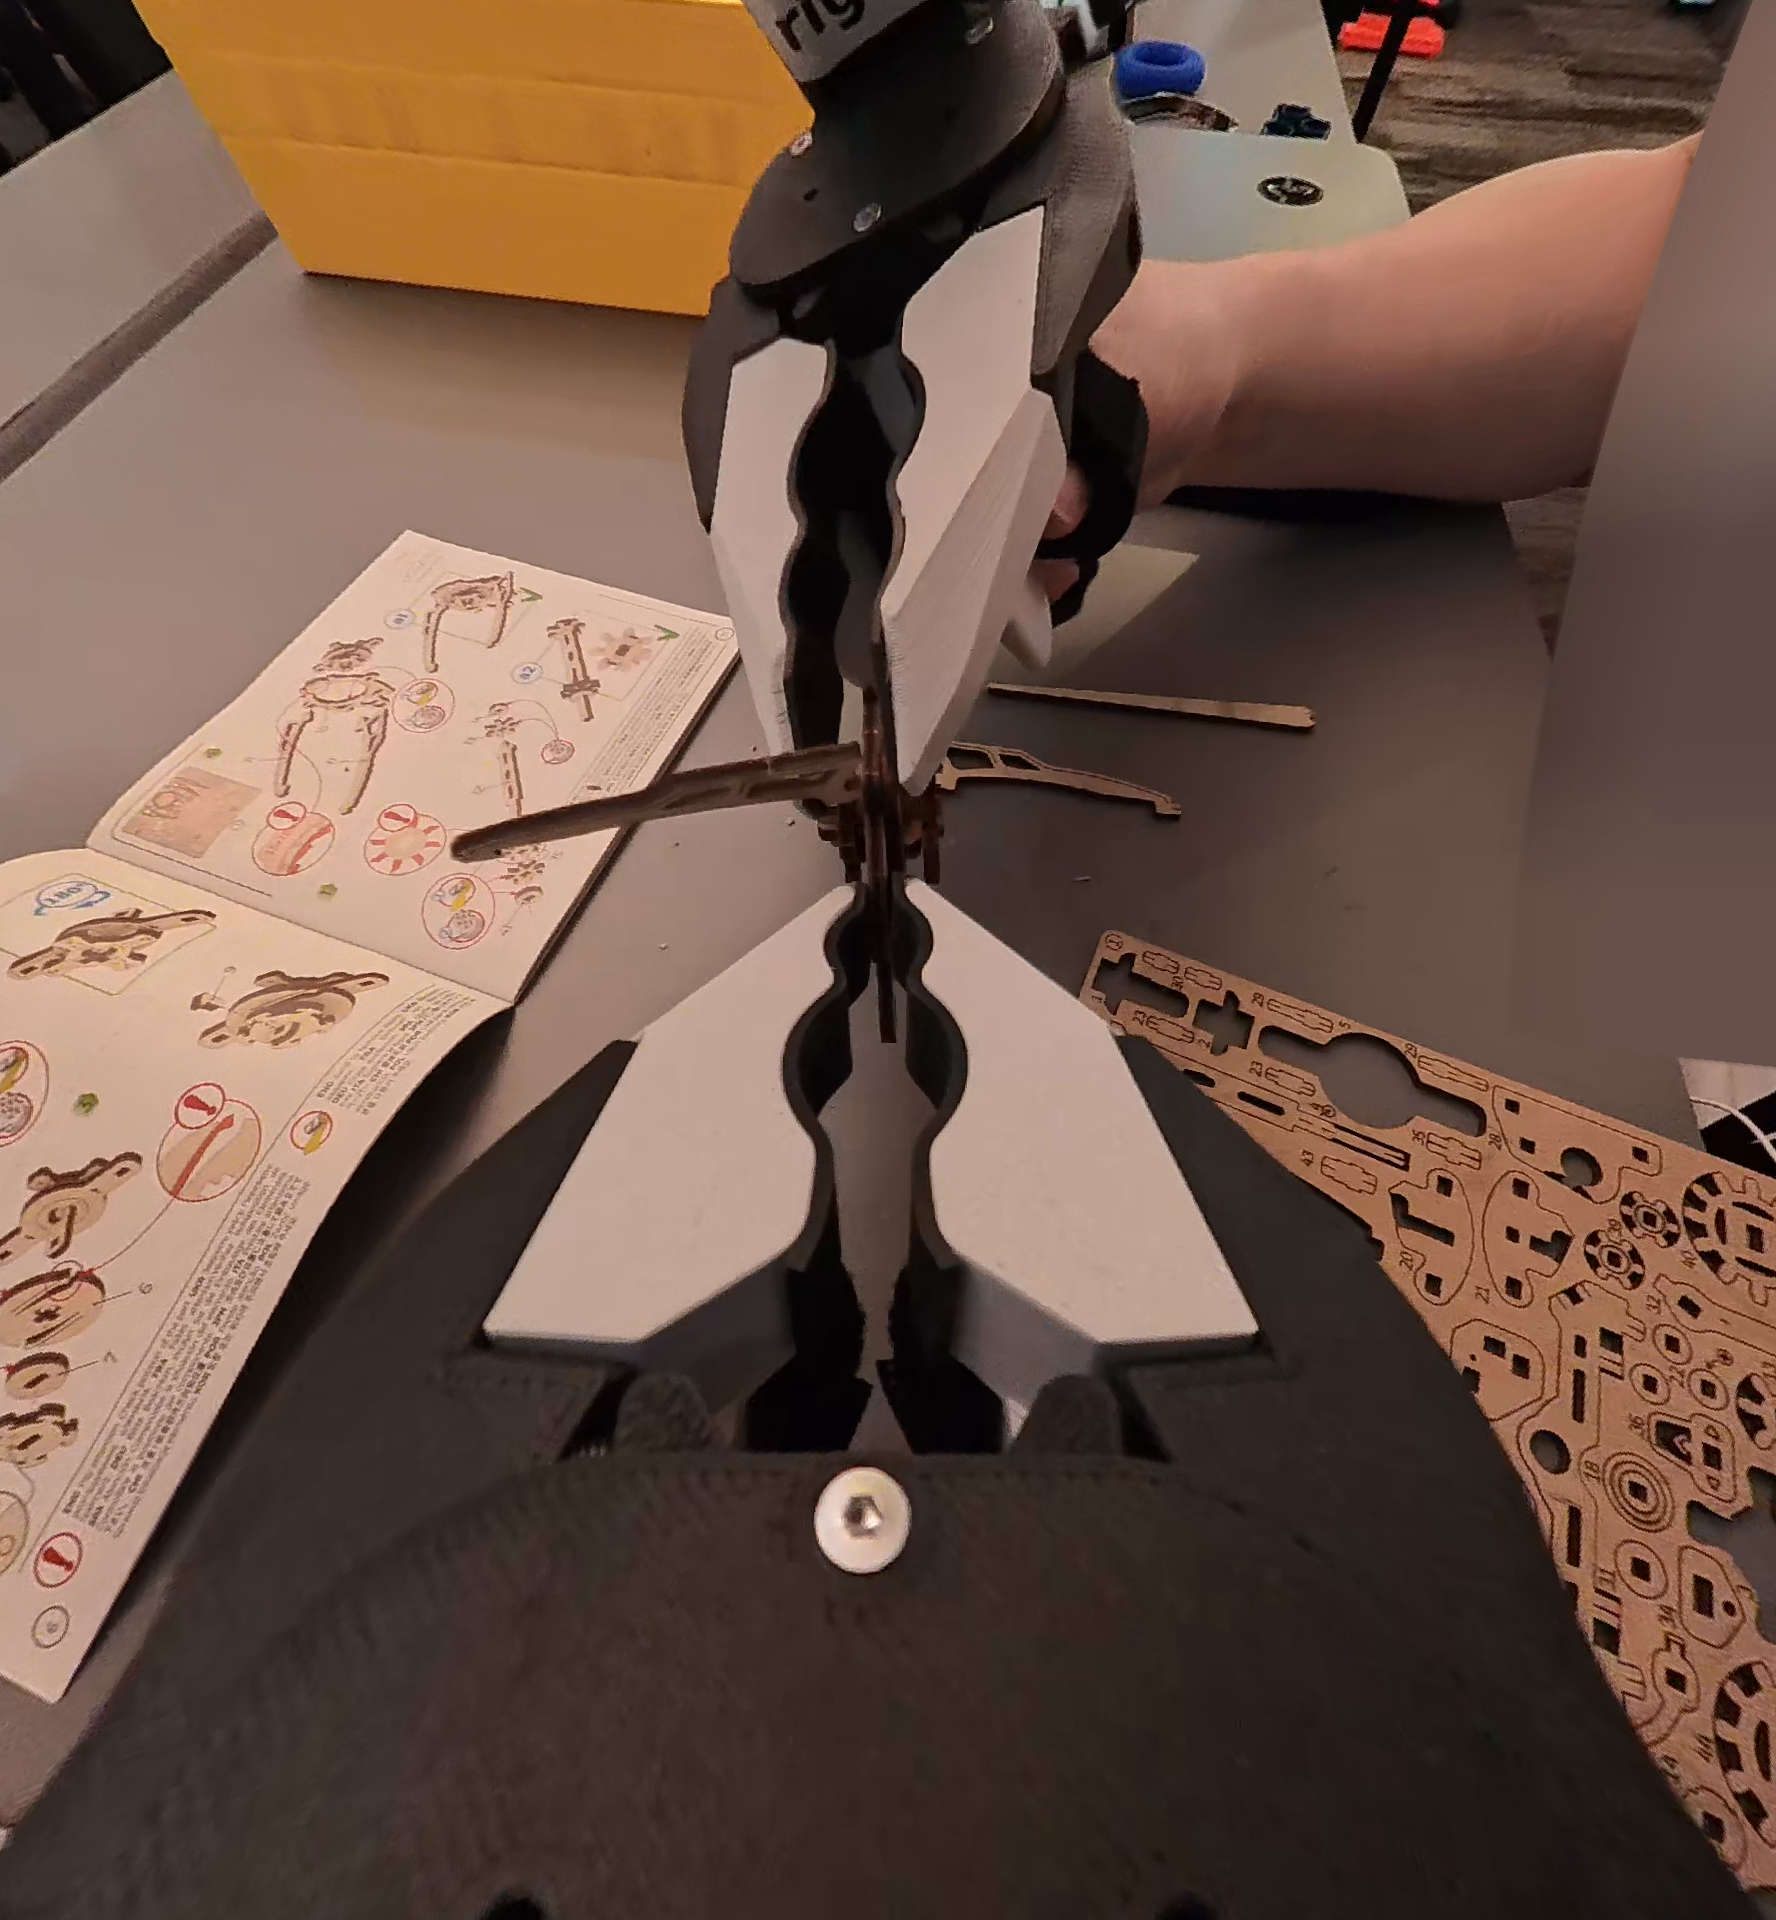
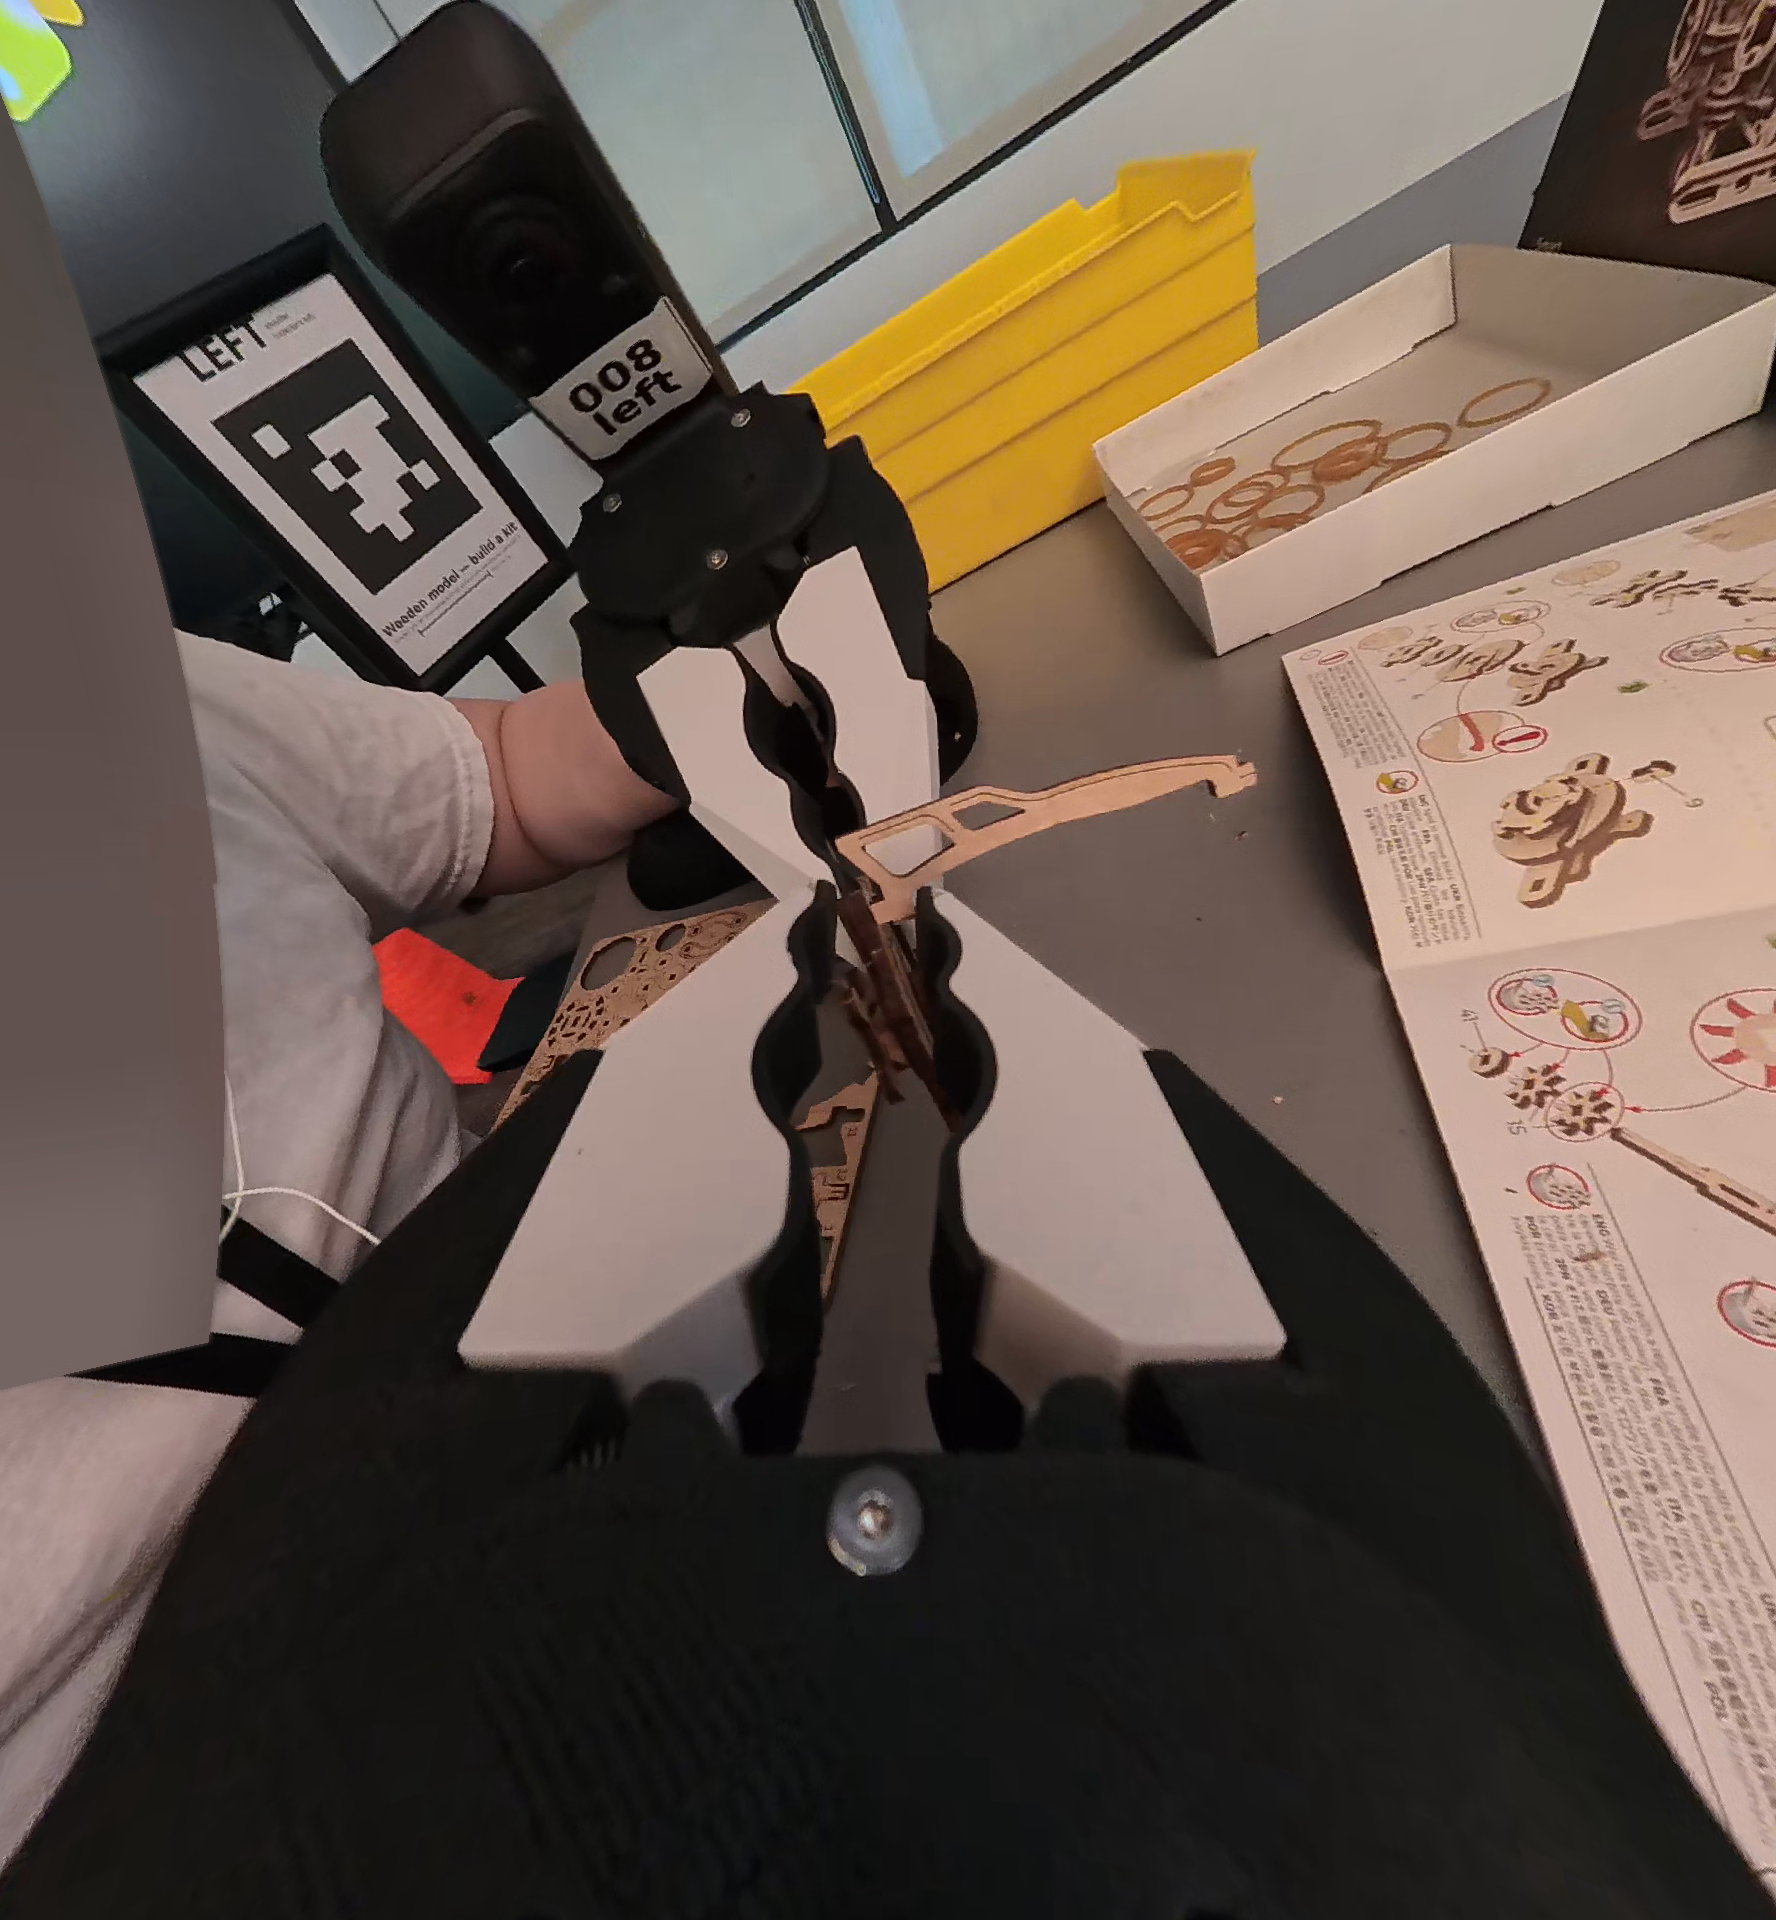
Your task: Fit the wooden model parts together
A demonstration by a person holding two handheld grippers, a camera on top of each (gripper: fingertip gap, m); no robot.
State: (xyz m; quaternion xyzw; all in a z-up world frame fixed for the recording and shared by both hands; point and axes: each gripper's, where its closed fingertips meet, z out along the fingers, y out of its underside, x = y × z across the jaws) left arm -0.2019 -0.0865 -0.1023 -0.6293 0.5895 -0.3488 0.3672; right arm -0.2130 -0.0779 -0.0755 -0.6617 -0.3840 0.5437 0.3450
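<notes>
Left fingers (image 1: 879, 914) clamp the gear stack (image 1: 879, 831) at frame centre; right fingers (image 2: 879, 914) meet them tip to tip, clamped on the same stack. The lever (image 2: 1040, 810) runs crosswise toward the upper right, above the table (image 2: 1175, 987).

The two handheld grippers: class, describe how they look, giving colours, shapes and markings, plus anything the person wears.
Both the left gripper and right gripper have black textured bodies with a silver screw at the centre. Their jaws are pale grey wedges with wavy black inner edges. Each carries a white label; the left also has a camera housing. The person wears a black-and-grey fingerless glove and a white short sleeve.
</notes>
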